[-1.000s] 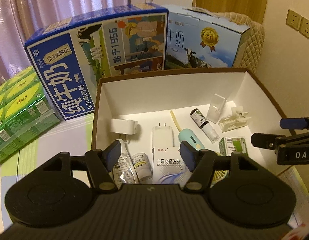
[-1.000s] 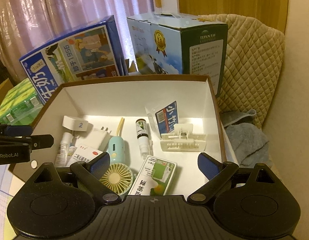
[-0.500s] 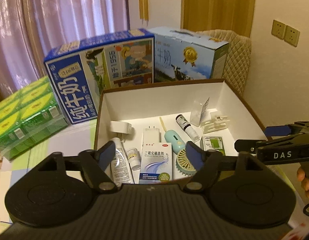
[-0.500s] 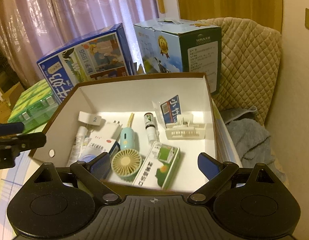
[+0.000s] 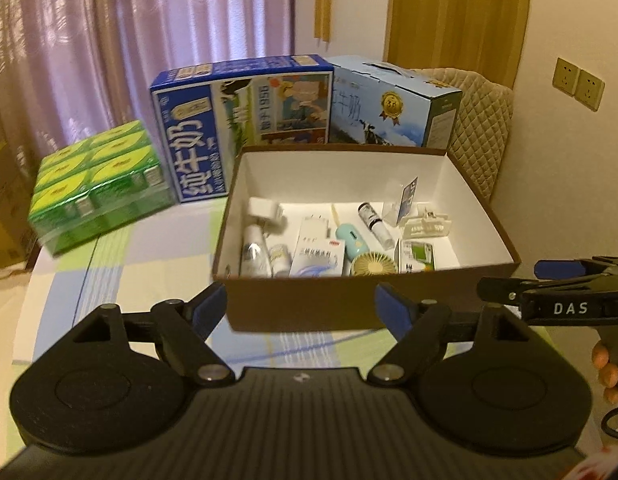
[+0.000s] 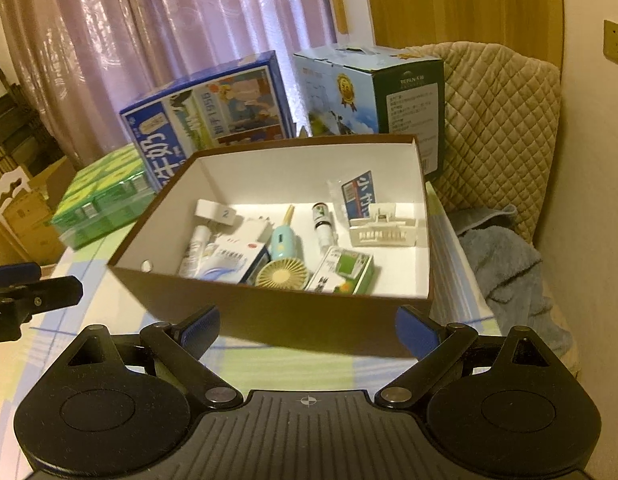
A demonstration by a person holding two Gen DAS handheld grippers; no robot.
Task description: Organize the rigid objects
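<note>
- While both grippers are hanging short of the brown box [image 5: 349, 304], its near wall is standing between their fingers and the items inside.
- Left gripper [image 5: 299, 310] is sitting with its jaws wide apart, having just been opening, with nothing between them; right gripper [image 6: 307, 330] is likewise spread wide and holding nothing.
- Lying on the box's white floor are a small round fan [image 6: 282, 274], a green-and-white carton [image 6: 343, 271], a blue-and-white medicine carton [image 5: 319, 258], a mint-green device [image 6: 284, 241], a small dropper bottle [image 5: 375, 220], a white tube [image 5: 253, 256], a white plug adapter [image 5: 313, 228] and a white plastic clip piece [image 6: 383, 232].
- Behind the box, a dark blue milk carton [image 5: 245, 128] and a light blue milk carton [image 5: 389, 108] are standing side by side; a shrink-wrapped green pack [image 5: 99, 184] is sitting further left.
- Everything is resting on a checked pastel tablecloth [image 5: 121, 264].
- Pink curtains [image 6: 169, 32] are hanging behind, a quilted beige cover [image 6: 497, 120] is leaning at the wall, and a grey-blue towel [image 6: 505, 264] is lying crumpled beside the box.
</note>
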